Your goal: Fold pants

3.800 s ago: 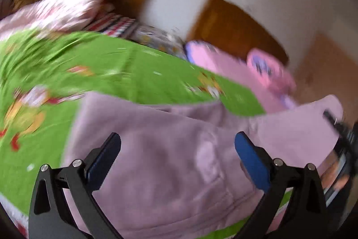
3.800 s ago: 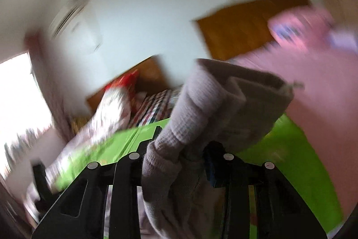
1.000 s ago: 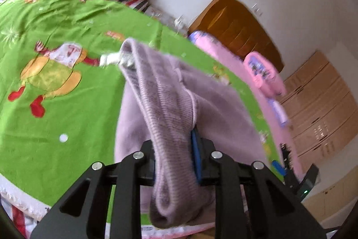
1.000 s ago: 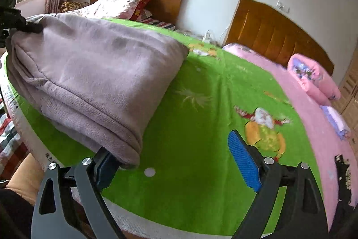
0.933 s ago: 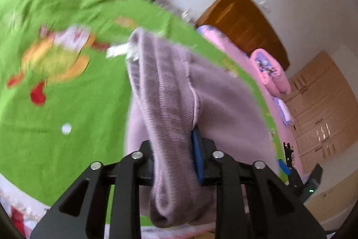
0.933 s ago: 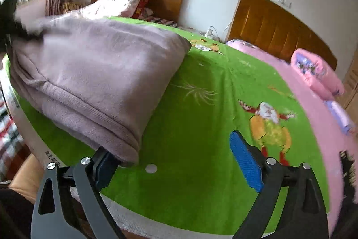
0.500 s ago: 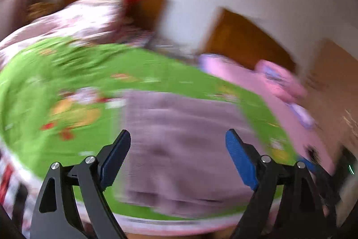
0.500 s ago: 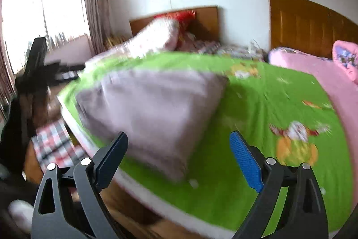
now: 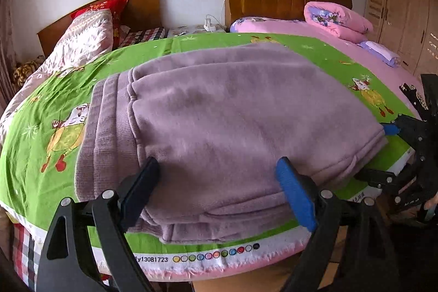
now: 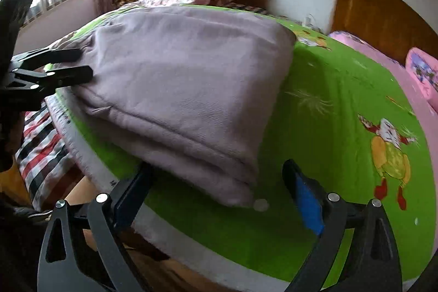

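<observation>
I see the pants [image 9: 232,114], mauve and fleecy, lying folded into a thick stack on the green cartoon bedsheet [image 9: 54,89], close to the near edge of the bed. My left tongs [image 9: 216,190] stand wide apart, just in front of the stack's near edge, with nothing clamped between the blue pads. My right tongs [image 10: 219,193] are spread apart too, empty, at the stack's corner, the sheet showing between them. In the right wrist view the left tongs' black fingers [image 10: 68,73] reach in beside the far end of the pants. A pink quilt [image 9: 336,18] sits rolled on the neighbouring pink bed.
</observation>
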The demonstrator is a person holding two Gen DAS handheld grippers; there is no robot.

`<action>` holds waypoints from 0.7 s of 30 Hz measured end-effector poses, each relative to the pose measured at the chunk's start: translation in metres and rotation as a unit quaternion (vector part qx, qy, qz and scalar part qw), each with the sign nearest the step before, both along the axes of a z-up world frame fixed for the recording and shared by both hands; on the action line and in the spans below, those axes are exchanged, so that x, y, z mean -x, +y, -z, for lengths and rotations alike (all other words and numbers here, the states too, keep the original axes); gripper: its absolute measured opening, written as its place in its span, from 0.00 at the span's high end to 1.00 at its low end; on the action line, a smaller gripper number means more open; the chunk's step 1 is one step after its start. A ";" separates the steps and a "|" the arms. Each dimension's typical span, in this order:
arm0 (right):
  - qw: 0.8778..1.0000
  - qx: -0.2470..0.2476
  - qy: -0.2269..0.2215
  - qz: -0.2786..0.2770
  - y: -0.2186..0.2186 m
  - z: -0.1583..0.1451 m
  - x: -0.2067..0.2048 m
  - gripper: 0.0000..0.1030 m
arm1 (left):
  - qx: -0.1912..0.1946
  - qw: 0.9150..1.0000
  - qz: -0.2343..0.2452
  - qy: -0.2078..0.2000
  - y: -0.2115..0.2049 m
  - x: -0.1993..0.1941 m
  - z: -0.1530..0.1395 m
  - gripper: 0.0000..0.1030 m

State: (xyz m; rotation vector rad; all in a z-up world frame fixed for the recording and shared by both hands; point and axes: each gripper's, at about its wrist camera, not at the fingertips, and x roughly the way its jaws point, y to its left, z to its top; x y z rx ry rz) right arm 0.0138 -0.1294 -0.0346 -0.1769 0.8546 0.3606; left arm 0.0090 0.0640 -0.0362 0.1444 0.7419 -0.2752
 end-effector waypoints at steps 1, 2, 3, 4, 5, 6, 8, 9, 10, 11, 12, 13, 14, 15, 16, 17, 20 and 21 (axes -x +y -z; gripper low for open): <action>1.000 0.007 -0.002 -0.003 0.000 -0.005 0.000 0.13 | -0.006 1.000 0.002 -0.001 -0.001 0.002 0.000 0.15; 1.000 0.002 -0.003 -0.009 -0.001 -0.009 0.001 0.13 | -0.007 1.000 0.005 0.000 0.001 0.000 0.001 0.15; 0.999 -0.021 0.000 -0.024 -0.004 -0.020 0.003 0.13 | -0.006 1.000 0.009 0.003 0.003 0.000 -0.001 0.15; 0.999 -0.042 0.000 -0.034 -0.009 -0.031 0.006 0.12 | -0.004 1.000 0.013 0.007 0.001 0.003 -0.007 0.15; 0.997 -0.068 -0.007 -0.046 -0.014 -0.043 0.008 0.12 | 0.004 1.000 0.023 0.014 0.007 0.003 -0.011 0.15; 0.995 -0.086 -0.018 -0.054 -0.018 -0.056 0.009 0.12 | 0.016 0.999 0.030 0.020 0.008 0.006 -0.018 0.15; 0.990 -0.110 -0.047 -0.072 -0.020 -0.082 0.005 0.11 | 0.072 0.996 0.045 0.016 0.017 0.008 -0.042 0.14; 0.988 -0.119 -0.055 -0.084 -0.019 -0.091 -0.001 0.11 | 0.097 0.994 0.049 0.006 0.021 0.007 -0.054 0.12; 0.985 -0.126 -0.061 -0.103 -0.015 -0.099 -0.011 0.11 | 0.117 0.992 0.050 -0.007 0.026 0.005 -0.065 0.08; 0.982 -0.131 -0.066 -0.121 -0.008 -0.103 -0.020 0.11 | 0.128 0.990 0.045 -0.024 0.029 0.000 -0.076 0.06; 0.979 -0.132 -0.069 -0.136 -0.003 -0.105 -0.033 0.11 | 0.127 0.991 0.037 -0.033 0.031 -0.007 -0.082 0.05; 0.977 -0.135 -0.067 -0.151 0.005 -0.106 -0.053 0.11 | 0.126 0.991 0.027 -0.033 0.032 -0.021 -0.086 0.05; 0.975 -0.142 -0.053 -0.160 0.011 -0.103 -0.068 0.11 | 0.129 0.991 0.023 -0.025 0.034 -0.031 -0.084 0.05; 0.973 -0.153 -0.023 -0.170 0.016 -0.097 -0.093 0.11 | 0.132 0.991 0.016 -0.009 0.036 -0.044 -0.078 0.05; 0.974 -0.155 -0.001 -0.168 0.018 -0.089 -0.105 0.11 | 0.122 0.992 -0.001 0.023 0.038 -0.059 -0.064 0.05; 0.975 -0.153 0.033 -0.156 0.022 -0.077 -0.116 0.11 | 0.112 0.993 -0.013 0.046 0.039 -0.066 -0.053 0.05; 0.976 -0.129 0.094 -0.147 0.031 -0.040 -0.116 0.11 | 0.108 0.990 -0.035 0.086 0.052 -0.070 -0.009 0.06; 0.977 -0.122 0.081 -0.154 0.029 -0.034 -0.110 0.10 | 0.109 0.992 -0.022 0.063 0.055 -0.062 -0.007 0.06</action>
